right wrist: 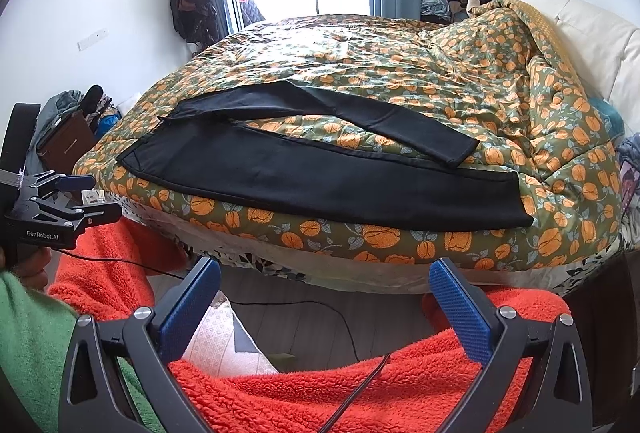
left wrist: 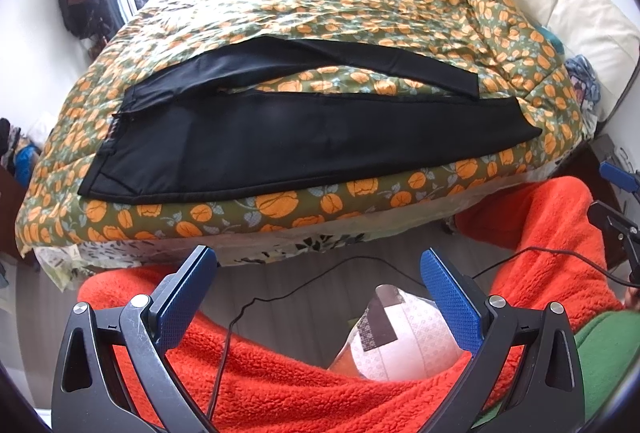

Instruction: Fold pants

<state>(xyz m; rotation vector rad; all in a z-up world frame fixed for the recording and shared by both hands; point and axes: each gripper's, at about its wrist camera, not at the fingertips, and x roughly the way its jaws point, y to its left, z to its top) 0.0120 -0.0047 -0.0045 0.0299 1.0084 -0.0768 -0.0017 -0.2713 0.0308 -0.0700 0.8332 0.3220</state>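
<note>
The fold has not started: the black pants (left wrist: pixel 280 141) lie spread flat on the flowered quilt (left wrist: pixel 360 5), and neither claw touches them. This looks like the opening step, with both tools held back over the person's lap before the first reach.

In the left wrist view the pants fill the middle of the frame. The waistband sits at the centre left, and the two legs run toward the right, split in a narrow V with quilt showing between them. The nearer leg lies along the bed's front edge; the farther leg angles up and ends at the centre right. The left claw (left wrist: pixel 318 285) sits at the bottom of the frame, its blue fingers wide apart and holding nothing, well below the pants, over an orange fleece blanket (left wrist: pixel 280 385) and a black cable (left wrist: pixel 240 313).

In the right wrist view the pants (right wrist: pixel 320 177) cross the middle of the frame, and the right claw (right wrist: pixel 324 297) at the bottom is likewise spread and empty, short of the bed's edge.

The likely next move is to bring one leg over the other. That calls for both claws to travel forward and up to the bed, one toward the waistband, one toward a cuff, and to pinch a single layer of cloth without catching the quilt beneath.
</note>
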